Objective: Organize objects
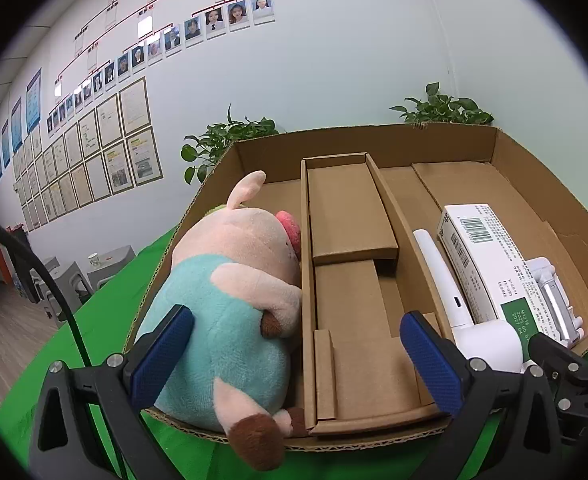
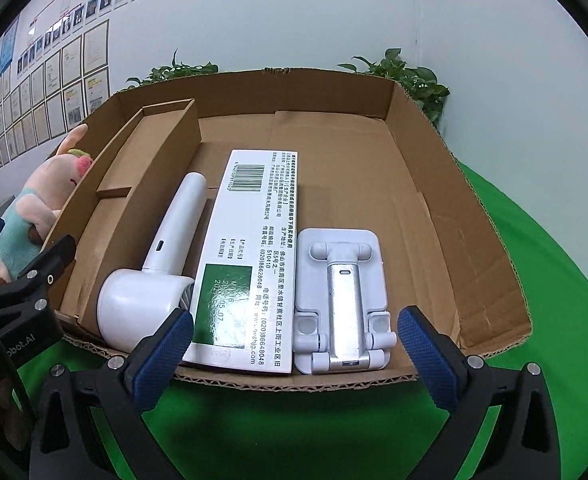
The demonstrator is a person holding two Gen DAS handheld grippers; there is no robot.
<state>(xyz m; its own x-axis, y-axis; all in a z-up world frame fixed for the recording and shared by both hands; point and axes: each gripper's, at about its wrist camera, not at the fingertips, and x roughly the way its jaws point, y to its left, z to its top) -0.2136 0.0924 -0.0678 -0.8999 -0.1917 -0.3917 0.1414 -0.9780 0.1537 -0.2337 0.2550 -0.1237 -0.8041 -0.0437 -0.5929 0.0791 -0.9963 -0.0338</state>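
Brown corrugated cardboard makes up the shallow tray [image 1: 506, 160] [image 2: 474, 216] that sits on a green-covered bench [image 1: 93, 344] [image 2: 534, 260], and everything else is placed against it. A cardboard divider insert [image 1: 346, 216] [image 2: 149, 152] runs front to back inside the tray, splitting off a narrow strip along the tray's left wall.

In that left strip lies a plush pig [image 1: 233, 280] [image 2: 33, 208] in a teal outfit, its pink snout pressed against the divider and its brown-tipped feet hanging over the tray's near edge.

In the wide section right of the divider, three items lie side by side near the front wall. A white handheld fan [image 1: 466, 308] [image 2: 153, 280] is nearest the divider, its round head at the front wall. A white carton with a barcode and a green patch [image 1: 486, 256] [image 2: 249, 248] lies just right of it, touching. A white and silver folding phone stand [image 1: 554, 300] [image 2: 342, 296] lies flat just right of the carton.

The left gripper [image 1: 298, 356] hovers at the tray's near edge with its blue pads spread wide, one pad beside the pig's body, holding nothing. The right gripper [image 2: 296, 356] hangs at the same near edge in front of the carton and the stand, fingers likewise spread apart and empty.

Behind the tray, two leafy potted plants [image 1: 229, 140] [image 2: 406, 76] stand against a pale wall [image 1: 334, 72] hung with framed papers [image 1: 105, 152].
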